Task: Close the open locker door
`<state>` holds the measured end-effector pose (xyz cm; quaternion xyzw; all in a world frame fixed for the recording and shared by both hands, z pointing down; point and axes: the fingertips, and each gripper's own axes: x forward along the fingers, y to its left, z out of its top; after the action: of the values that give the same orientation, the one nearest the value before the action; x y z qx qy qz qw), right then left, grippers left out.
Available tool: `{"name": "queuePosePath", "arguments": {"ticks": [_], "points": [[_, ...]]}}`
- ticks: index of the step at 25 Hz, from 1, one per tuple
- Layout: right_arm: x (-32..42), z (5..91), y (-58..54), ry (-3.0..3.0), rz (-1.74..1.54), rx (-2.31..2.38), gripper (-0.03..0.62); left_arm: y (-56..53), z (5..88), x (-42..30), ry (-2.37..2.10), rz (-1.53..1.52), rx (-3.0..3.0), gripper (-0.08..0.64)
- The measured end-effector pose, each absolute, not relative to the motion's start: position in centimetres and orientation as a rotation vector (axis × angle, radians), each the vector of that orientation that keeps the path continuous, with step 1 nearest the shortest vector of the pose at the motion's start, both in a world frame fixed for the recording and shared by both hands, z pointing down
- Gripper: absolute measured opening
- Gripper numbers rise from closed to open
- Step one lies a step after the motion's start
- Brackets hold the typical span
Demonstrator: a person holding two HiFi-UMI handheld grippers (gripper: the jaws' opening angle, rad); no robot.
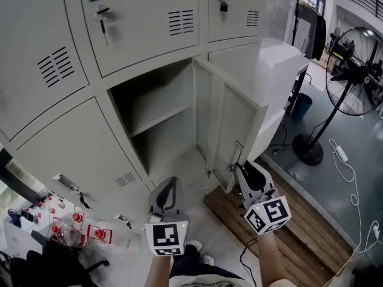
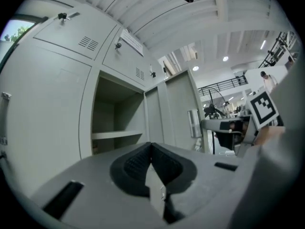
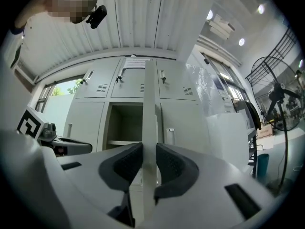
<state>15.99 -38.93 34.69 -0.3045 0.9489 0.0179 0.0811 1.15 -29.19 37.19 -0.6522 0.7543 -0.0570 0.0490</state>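
The lockers stand ahead of both sets of fingertips. The open door juts out, its free edge pinched between the right gripper's pads. The left gripper, left of that edge, is closed and empty. Pushed askew, the thin edge could slip free, or the fingers could get caught between door and lockers.

Readable text: none in any of the 3 views.
Paper sheet on the upper lockers: printed lines, too small and blurred to read.
Left marker cube on the left gripper: 1 black-and-white square code, no letters or digits.
Right marker cube on the right gripper: 2 faces with such codes, no letters or digits.
Open locker door: plain grey, no legible marking.
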Motion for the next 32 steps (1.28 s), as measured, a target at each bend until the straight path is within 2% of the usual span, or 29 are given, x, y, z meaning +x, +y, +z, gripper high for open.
{"name": "queuePosePath", "arguments": {"ticks": [13,32], "points": [[10.4,34.8,-33.6,2.888,0.112,-0.694,0.118,-23.5,36.5,-3.3,2.456,-0.169,-1.810,0.002],[2.1,34.7,-30.1,2.908,0.202,-0.599,0.106,-20.8,36.8,-10.3,2.549,-0.180,-1.682,0.002]]}}
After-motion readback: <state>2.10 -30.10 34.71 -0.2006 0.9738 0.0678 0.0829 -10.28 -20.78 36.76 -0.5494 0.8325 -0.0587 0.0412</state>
